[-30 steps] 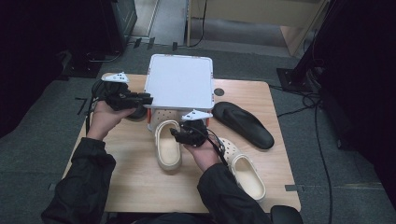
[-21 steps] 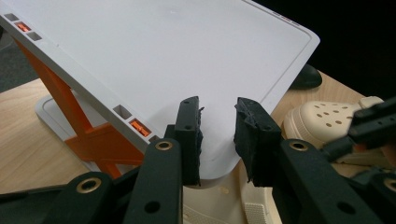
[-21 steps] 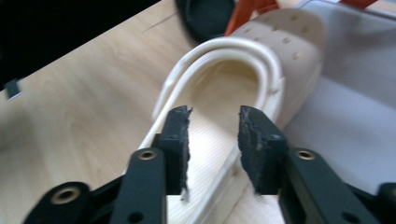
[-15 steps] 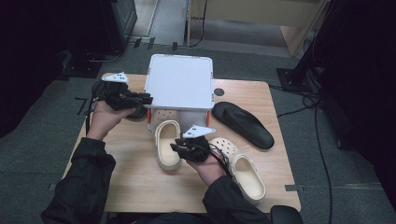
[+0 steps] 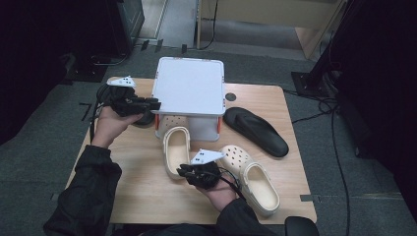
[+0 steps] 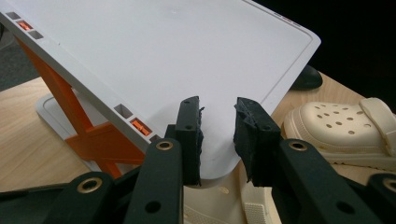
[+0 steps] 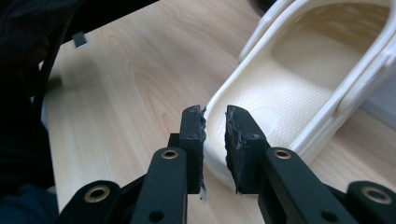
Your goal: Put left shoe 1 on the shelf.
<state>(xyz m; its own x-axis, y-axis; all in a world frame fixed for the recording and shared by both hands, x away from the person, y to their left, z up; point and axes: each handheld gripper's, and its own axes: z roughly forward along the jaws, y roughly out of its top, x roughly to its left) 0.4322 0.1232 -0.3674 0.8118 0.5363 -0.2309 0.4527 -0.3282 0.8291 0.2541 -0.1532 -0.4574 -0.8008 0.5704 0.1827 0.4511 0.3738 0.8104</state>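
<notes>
Right tool [image 7: 215, 135] closing on cream clog [image 7: 299, 93] heel rim, seemingly gripped.

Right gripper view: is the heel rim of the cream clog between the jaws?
Yes, the right gripper has its two black jaws on either side of the cream clog heel rim.

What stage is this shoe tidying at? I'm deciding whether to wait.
Early, it seems. Done: nothing looks stowed; the white shelf rack with orange struts has a bare top. In hand: the right tongs have just been closing on the heel rim of one cream foam clog, whose toe sits under the rack. Left: the second cream clog and the flat black shoe.
</notes>
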